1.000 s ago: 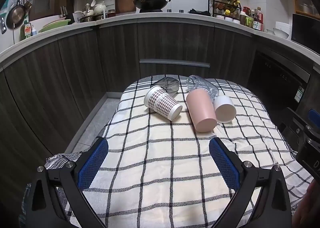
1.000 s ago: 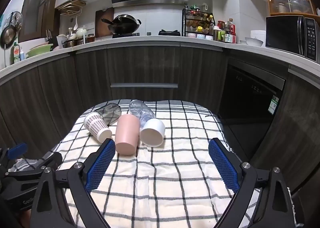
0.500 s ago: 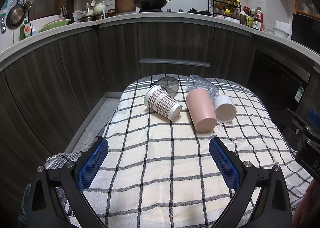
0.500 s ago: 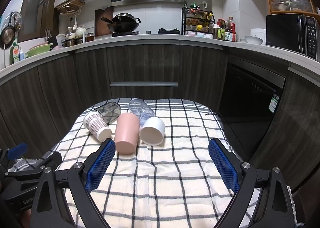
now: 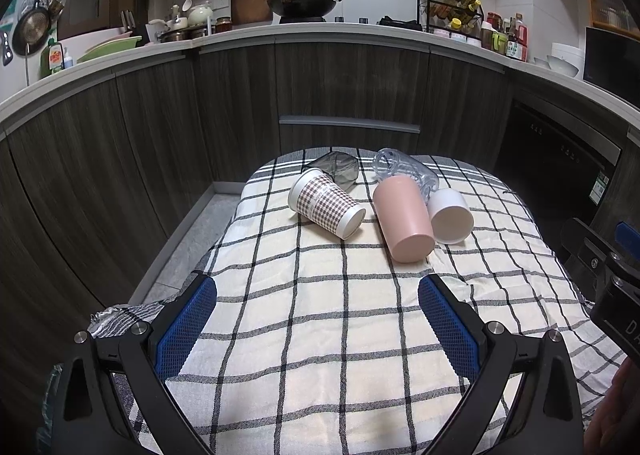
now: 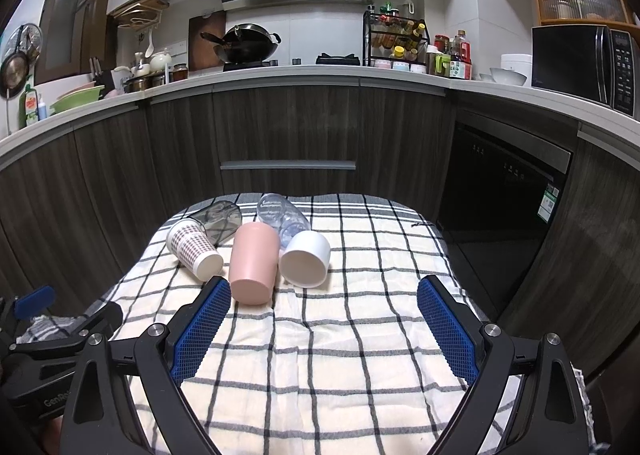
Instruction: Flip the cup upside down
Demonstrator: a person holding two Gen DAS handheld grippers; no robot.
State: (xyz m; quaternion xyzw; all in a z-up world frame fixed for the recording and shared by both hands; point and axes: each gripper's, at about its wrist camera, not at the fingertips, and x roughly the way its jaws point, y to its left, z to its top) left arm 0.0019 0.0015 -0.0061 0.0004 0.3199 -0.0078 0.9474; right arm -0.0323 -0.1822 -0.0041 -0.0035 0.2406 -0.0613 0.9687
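Several cups lie on their sides at the far end of a checked cloth (image 5: 320, 335): a houndstooth paper cup (image 5: 326, 208) (image 6: 194, 248), a pink cup (image 5: 404, 220) (image 6: 254, 262), a white cup (image 5: 450, 215) (image 6: 306, 259), a smoky grey cup (image 5: 335, 169) (image 6: 221, 218) and a clear cup (image 5: 396, 166) (image 6: 282, 215). My left gripper (image 5: 318, 321) is open and empty, well short of the cups. My right gripper (image 6: 324, 325) is open and empty, its left fingertip just in front of the pink cup.
The cloth (image 6: 340, 355) covers a small table with drops on all sides. Dark kitchen cabinets (image 6: 288, 135) stand close behind it. A dishwasher front (image 6: 500, 207) is at the right. The right gripper's body (image 5: 608, 275) shows at the right edge of the left wrist view.
The right gripper has moved forward a little toward the cups, which look larger now. The left gripper has barely moved.
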